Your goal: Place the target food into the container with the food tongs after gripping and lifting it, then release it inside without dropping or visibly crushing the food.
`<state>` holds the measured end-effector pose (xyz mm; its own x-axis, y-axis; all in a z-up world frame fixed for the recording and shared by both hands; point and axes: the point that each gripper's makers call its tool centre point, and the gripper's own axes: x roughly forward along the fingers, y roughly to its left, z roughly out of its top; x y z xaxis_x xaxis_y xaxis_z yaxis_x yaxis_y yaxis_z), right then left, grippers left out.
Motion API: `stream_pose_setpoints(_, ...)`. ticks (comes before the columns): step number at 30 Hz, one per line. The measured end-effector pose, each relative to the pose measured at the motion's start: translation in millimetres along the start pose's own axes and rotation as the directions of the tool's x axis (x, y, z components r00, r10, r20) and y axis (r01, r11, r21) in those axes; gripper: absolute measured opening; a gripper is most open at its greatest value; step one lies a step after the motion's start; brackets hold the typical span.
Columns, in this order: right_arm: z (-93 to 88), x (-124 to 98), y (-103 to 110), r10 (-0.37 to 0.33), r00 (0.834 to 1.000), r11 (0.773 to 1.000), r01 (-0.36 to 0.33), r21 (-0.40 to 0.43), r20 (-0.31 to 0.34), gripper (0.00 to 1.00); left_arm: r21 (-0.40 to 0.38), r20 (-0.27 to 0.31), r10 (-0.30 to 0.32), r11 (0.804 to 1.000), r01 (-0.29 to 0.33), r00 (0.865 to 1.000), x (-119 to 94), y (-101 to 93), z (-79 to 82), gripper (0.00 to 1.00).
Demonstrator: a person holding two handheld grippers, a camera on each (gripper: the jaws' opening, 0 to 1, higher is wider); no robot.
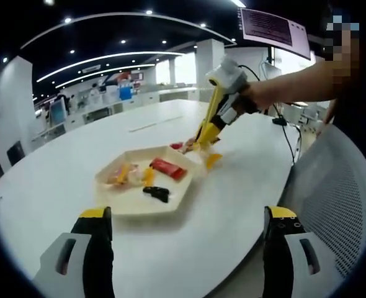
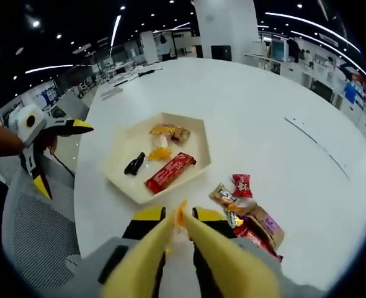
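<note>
Two gripper-mounted fisheye views, facing each other across one white table (image 1: 77, 167).

Left gripper view: low at the table's edge, looking across the hexagonal tray (image 1: 170, 214) toward the right gripper (image 1: 209, 149), near. Right gripper view: higher, looking down along yellow tongs (image 2: 180, 218) at the same tray (image 2: 124, 177), with the left gripper (image 2: 59, 155) beyond the table edge. Shared: tray, tabletop, wrapped snacks (image 2: 248, 214).
</note>
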<state>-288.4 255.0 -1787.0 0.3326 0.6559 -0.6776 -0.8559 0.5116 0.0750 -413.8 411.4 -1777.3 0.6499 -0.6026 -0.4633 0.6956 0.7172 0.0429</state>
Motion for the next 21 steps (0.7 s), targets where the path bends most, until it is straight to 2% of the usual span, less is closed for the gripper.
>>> stream_pose_setpoints(6, -1.4, -5.9, -2.9, -0.029, 1.0, 0.999, 0.029, -0.044, -0.006, 0.18, 0.001, 0.0, 0.0, 1.0, 0.0, 1.0, 0.2, 0.0, -0.1, 0.98)
stream_pose_setpoints(10, -1.1, -8.3, -3.1, -0.03, 1.0, 0.999, 0.03, -0.043, 0.001, 0.17, 0.002, 0.0, 0.0, 1.0, 0.0, 1.0, 0.0, -0.2, -0.1, 0.98)
stream_pose_setpoints(21, 14.2, -20.3, -12.2, -0.044, 0.999, 0.999, 0.045, -0.031, 0.022, 0.15, 0.001, 0.003, -0.001, 1.0, 0.001, 1.0, 0.2, -0.5, 0.5, 0.98)
